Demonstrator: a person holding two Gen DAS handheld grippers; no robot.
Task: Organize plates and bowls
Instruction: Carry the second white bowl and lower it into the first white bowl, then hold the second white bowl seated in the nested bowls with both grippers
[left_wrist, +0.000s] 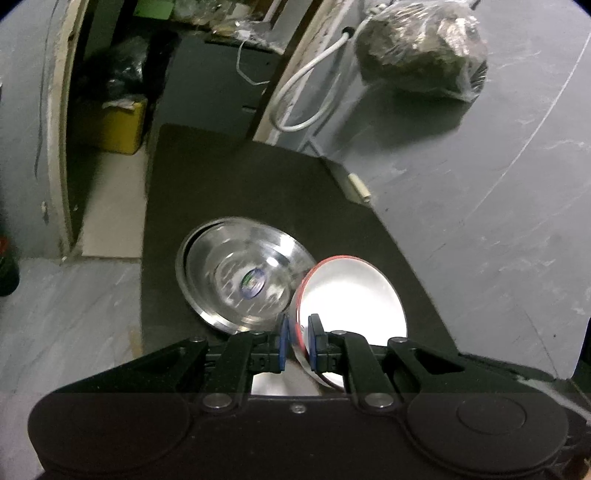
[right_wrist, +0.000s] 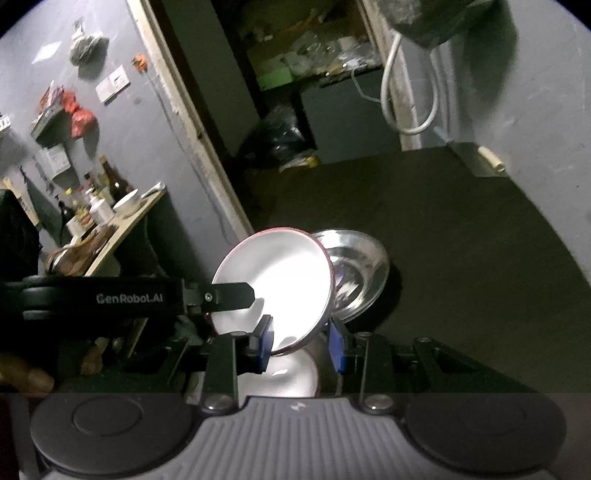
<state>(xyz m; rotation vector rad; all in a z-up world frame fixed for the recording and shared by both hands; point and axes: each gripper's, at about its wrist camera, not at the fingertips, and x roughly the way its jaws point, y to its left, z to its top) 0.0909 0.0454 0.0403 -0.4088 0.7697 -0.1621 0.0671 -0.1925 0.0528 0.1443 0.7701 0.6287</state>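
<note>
A white bowl with a red outer band (left_wrist: 351, 295) hangs tilted in the air, and my left gripper (left_wrist: 297, 325) is shut on its near rim. Just left of it, a stack of steel bowls (left_wrist: 240, 273) rests on the dark table (left_wrist: 258, 177). From the right wrist view, the left gripper's finger (right_wrist: 229, 295) reaches in from the left and pinches that white bowl (right_wrist: 273, 273), which partly covers the steel bowls (right_wrist: 358, 273). My right gripper (right_wrist: 301, 339) sits just under the tilted bowl's lower rim. It is shut on a second white bowl (right_wrist: 295, 373), low between its fingers.
A clear bag of dark stuff (left_wrist: 421, 55) and a looped white cable (left_wrist: 306, 92) hang on the grey wall behind the table. A small cream tube (left_wrist: 360, 188) lies at the table's far corner. A side table with bottles (right_wrist: 110, 210) stands to the left.
</note>
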